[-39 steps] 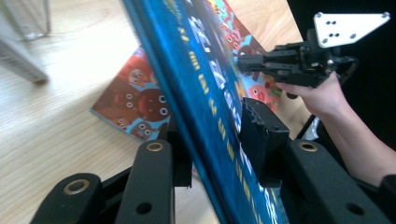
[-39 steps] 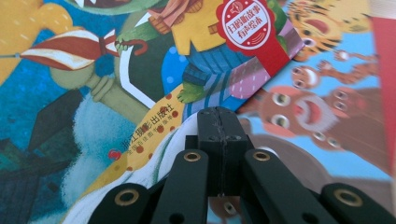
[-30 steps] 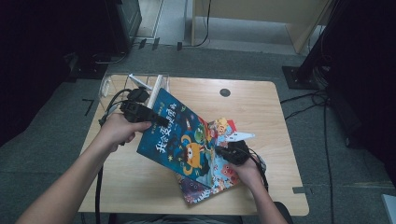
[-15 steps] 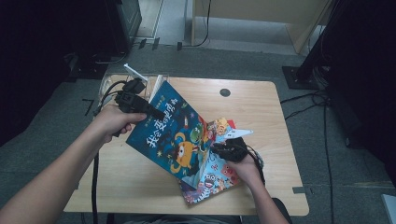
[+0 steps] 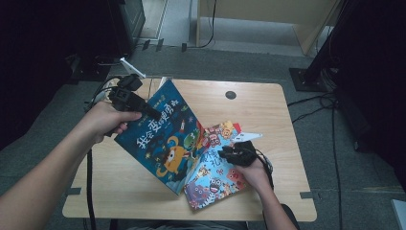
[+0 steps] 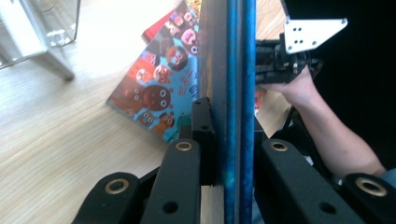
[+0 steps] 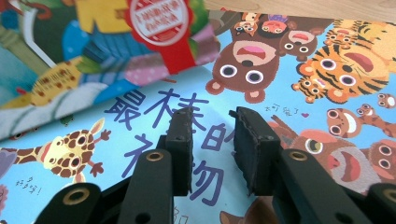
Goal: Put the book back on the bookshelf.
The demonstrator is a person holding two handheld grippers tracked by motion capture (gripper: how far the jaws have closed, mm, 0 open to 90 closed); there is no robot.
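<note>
A: What step is this?

B: Lifting the top book off the pile. The left gripper is clamped on the edge of the dark blue book; in the left gripper view its jaws pinch the book's edge from both sides, and they have just been closing further on it. The book is tilted, its far end raised over the desk, its near corner low over the pile.

A: And the other hand?

B: The right gripper sits over the light blue animal book that lies flat on the desk. In the right gripper view its jaws stand apart above the cover with nothing between them; they have just been opening. I judge it has let go and is only steadying the pile, if that.

A: What does the next move call for?

B: Probably carrying the blue book to the clear rack at the desk's far left corner. That needs the book kept upright in a firm pinch, swung clear of the two books below so they don't drag, then lined up with a slot.

A: Is anything in that rack?

B: In the left gripper view I see its clear wall and foot, and no book in the part visible. The rest is out of frame, so I can't say for the whole rack.

A: What else is on the pile?

B: A third book with a red seal lies partly over the animal book's far end.
</note>
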